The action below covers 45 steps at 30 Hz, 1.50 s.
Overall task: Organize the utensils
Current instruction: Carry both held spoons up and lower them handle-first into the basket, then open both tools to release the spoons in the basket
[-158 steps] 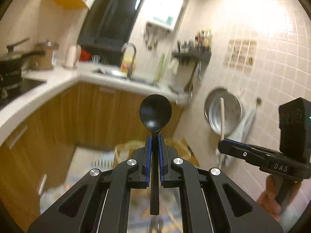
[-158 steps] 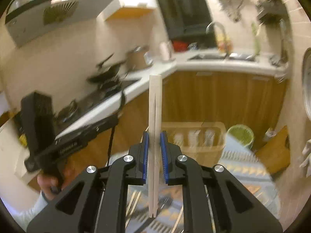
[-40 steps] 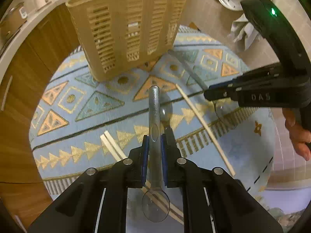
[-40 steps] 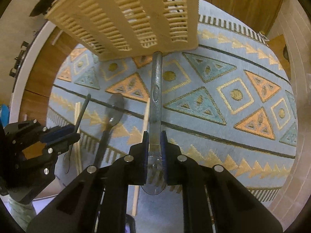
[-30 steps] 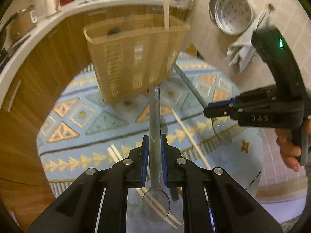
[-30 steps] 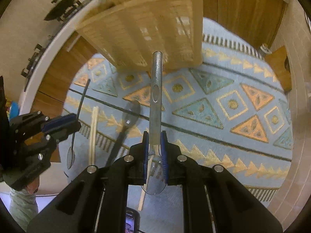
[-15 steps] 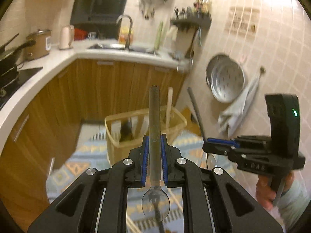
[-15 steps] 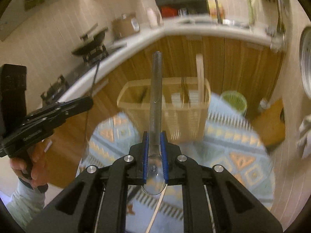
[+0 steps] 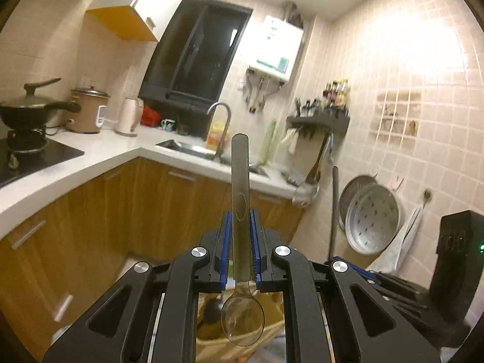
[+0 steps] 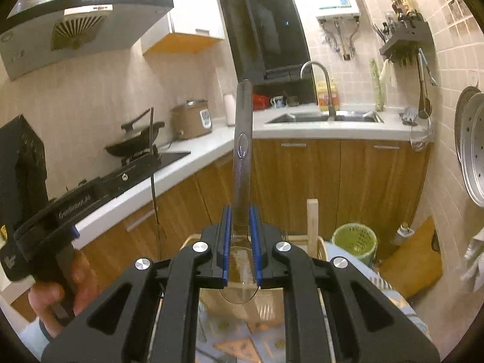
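My left gripper (image 9: 240, 230) is shut on a metal spoon (image 9: 240, 181), handle forward and bowl toward the camera. My right gripper (image 10: 240, 220) is shut on a second metal spoon (image 10: 243, 151), held the same way. Both point roughly level across the kitchen. The beige slotted utensil basket (image 10: 320, 249) stands on the floor rug below the right gripper, with wooden chopsticks (image 10: 311, 220) upright in it. In the left wrist view the basket (image 9: 211, 337) shows behind the spoon bowl, with a dark utensil inside. Each gripper appears in the other's view: right gripper (image 9: 335, 261), left gripper (image 10: 148, 163).
A white L-shaped counter (image 9: 99, 154) on wooden cabinets carries a wok, a rice cooker and a sink (image 10: 323, 118). A green bin (image 10: 354, 242) stands beside the basket. Metal pans (image 9: 372, 217) lean on the tiled wall. A patterned rug (image 10: 242, 345) covers the floor. A person's hand (image 10: 60, 296) holds the left gripper.
Both grippers have risen and tilted up from facing the rug to facing the kitchen. Each spoon stays clamped. The basket has dropped to the bottom of both views.
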Available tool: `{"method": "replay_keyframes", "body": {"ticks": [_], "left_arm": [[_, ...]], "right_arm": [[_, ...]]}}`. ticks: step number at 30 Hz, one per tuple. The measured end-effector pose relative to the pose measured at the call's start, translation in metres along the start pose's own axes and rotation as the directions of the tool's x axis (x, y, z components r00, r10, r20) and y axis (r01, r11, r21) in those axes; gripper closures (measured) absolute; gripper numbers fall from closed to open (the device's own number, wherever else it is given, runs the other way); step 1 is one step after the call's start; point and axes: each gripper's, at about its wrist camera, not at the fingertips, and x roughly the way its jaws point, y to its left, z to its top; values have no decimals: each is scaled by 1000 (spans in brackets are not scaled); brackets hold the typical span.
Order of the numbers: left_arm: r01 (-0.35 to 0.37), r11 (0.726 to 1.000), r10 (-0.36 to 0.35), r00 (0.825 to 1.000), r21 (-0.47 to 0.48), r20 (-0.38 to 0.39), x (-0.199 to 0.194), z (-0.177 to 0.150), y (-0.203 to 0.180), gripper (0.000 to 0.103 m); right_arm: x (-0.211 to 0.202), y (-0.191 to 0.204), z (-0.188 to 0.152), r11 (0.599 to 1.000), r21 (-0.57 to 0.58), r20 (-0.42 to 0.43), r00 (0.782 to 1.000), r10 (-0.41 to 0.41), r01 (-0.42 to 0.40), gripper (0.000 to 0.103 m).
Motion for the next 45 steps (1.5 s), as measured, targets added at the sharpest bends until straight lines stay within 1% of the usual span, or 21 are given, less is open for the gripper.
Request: {"method": "replay_keyframes", "body": {"ticks": [2, 3, 6, 9, 12, 16, 18, 24, 27, 30, 33, 35, 39, 43, 45], "left_arm": [[-6, 1000, 7, 1000, -3, 23, 7, -5, 3, 93], [-7, 1000, 7, 1000, -2, 31, 8, -8, 4, 93], [-36, 999, 35, 998, 15, 55, 18, -17, 8, 93], [-53, 998, 52, 997, 15, 57, 28, -29, 15, 93], [-56, 998, 56, 997, -2, 51, 34, -31, 21, 93], [-66, 998, 66, 996, -14, 55, 37, -32, 28, 93], [-78, 997, 79, 996, -7, 46, 40, -35, 28, 93], [-91, 996, 91, 995, -7, 39, 43, -44, 29, 93], [-91, 996, 91, 996, 6, 15, 44, -48, 29, 93], [-98, 995, 97, 995, 31, 17, 41, -51, 27, 93], [-89, 995, 89, 996, 41, 1, 41, -54, 28, 93], [-71, 996, 72, 997, 44, -16, 38, -56, 31, 92], [-63, 995, 64, 998, 75, -20, 30, -56, 30, 92], [-52, 996, 55, 998, 75, -27, 28, -56, 32, 92], [-49, 996, 52, 998, 76, -30, 27, -56, 31, 92]], "right_arm": [[13, -1, 0, 999, -8, 24, 999, -34, 34, 93], [20, -3, 0, 999, -1, 22, 999, -36, 36, 93], [39, -9, -3, 998, 40, 7, 999, -41, 41, 93], [51, -13, -10, 997, 48, 2, 998, -62, 62, 93], [58, -13, -17, 997, 39, -4, 997, -72, 72, 93], [61, -10, -23, 996, 22, 14, 996, -86, 86, 93], [63, -9, -26, 997, 14, 6, 997, -71, 71, 93], [69, -11, -39, 996, -3, -8, 996, -84, 84, 93], [72, -9, -43, 996, -29, -26, 996, -88, 88, 93], [72, -5, -44, 994, -57, -24, 995, -99, 97, 93], [71, -5, -46, 994, -61, -31, 995, -95, 93, 93], [67, -7, -47, 995, -60, -35, 996, -88, 86, 92], [61, -10, -48, 995, -62, -50, 996, -79, 76, 92], [60, -11, -50, 995, -72, -71, 994, -79, 74, 91], [58, -13, -50, 996, -66, -83, 994, -71, 65, 88]]}}
